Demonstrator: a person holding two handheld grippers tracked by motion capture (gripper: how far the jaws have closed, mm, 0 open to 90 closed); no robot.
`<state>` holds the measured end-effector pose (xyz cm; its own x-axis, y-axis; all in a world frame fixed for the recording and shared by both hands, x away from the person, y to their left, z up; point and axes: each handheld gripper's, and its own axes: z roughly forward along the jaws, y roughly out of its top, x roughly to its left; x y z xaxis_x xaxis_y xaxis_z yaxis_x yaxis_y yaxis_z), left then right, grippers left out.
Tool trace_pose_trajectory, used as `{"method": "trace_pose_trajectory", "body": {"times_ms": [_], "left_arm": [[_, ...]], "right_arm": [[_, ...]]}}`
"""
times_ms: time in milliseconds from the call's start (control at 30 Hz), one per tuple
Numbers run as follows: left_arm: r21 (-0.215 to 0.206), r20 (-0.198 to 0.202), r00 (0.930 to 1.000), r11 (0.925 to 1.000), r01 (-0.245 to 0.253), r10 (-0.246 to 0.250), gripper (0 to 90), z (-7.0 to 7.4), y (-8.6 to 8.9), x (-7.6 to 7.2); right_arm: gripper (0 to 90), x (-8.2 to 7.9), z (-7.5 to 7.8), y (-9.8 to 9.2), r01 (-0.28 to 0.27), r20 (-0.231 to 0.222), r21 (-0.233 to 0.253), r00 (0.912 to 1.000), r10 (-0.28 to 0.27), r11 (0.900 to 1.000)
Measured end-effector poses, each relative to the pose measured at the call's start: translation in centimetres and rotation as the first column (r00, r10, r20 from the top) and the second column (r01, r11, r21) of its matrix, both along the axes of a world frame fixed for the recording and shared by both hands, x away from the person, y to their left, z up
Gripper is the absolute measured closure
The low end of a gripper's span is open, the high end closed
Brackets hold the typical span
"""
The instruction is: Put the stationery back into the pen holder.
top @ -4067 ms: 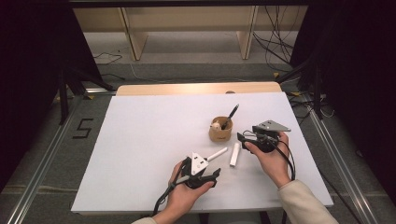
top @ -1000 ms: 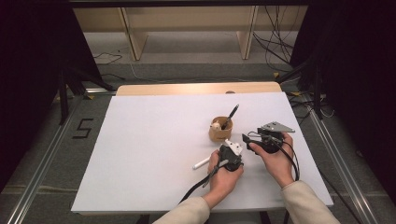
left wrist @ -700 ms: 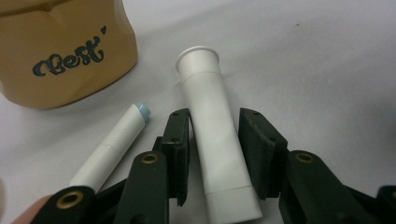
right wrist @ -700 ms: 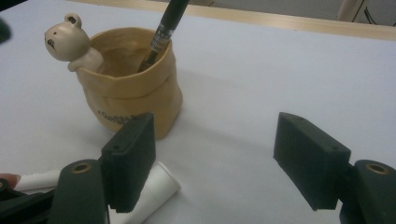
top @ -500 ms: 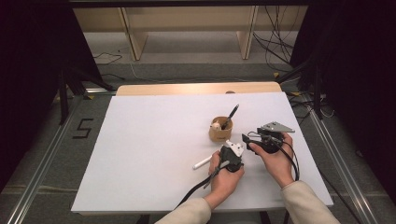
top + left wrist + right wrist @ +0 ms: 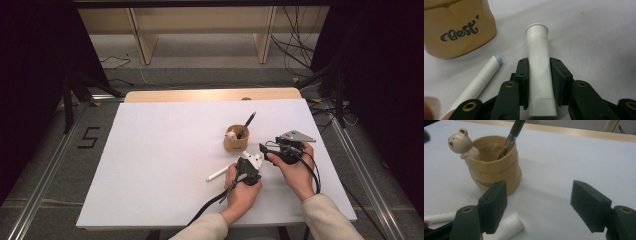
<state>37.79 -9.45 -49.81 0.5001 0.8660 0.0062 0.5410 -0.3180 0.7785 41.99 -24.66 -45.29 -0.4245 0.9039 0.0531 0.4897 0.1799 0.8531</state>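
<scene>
My left gripper (image 6: 539,62) is shut on a short white tube (image 6: 538,75) with a flared rim, which lies on the white table. A white pen (image 6: 482,76) with a pale blue tip lies beside it to the left. The tan cup (image 6: 456,25) marked "Best" stands just beyond. In the high view my left gripper (image 6: 250,165) sits right of centre, close to my right gripper (image 6: 265,149). My right gripper (image 6: 539,195) is open and empty, facing the cup (image 6: 491,165), which has a bear figure on its rim and holds a black pen (image 6: 512,135). The tube's end (image 6: 510,226) lies below its left jaw.
The white table (image 6: 150,150) has wide bare room to the left and front. The white pen (image 6: 219,174) lies left of my left gripper. A wooden strip (image 6: 210,95) runs along the far edge. Cables trail from both grippers toward the near edge.
Since four seconds ago my left gripper moved right from the front middle to the white tube and shut on it. In the last second nothing visibly moved.
</scene>
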Motion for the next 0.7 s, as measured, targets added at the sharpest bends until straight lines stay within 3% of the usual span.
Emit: {"method": "trace_pose_trajectory", "body": {"times_ms": [700], "left_arm": [[-0.013, -0.024, 0.9984, 0.9987, 0.05, -0.05, 70.6, 0.28, 0.44, 0.04]], "right_arm": [[29.8, -0.01, 0.0, -0.25, 0.008, -0.006, 0.011, 0.9999, -0.008, 1.0]]}}
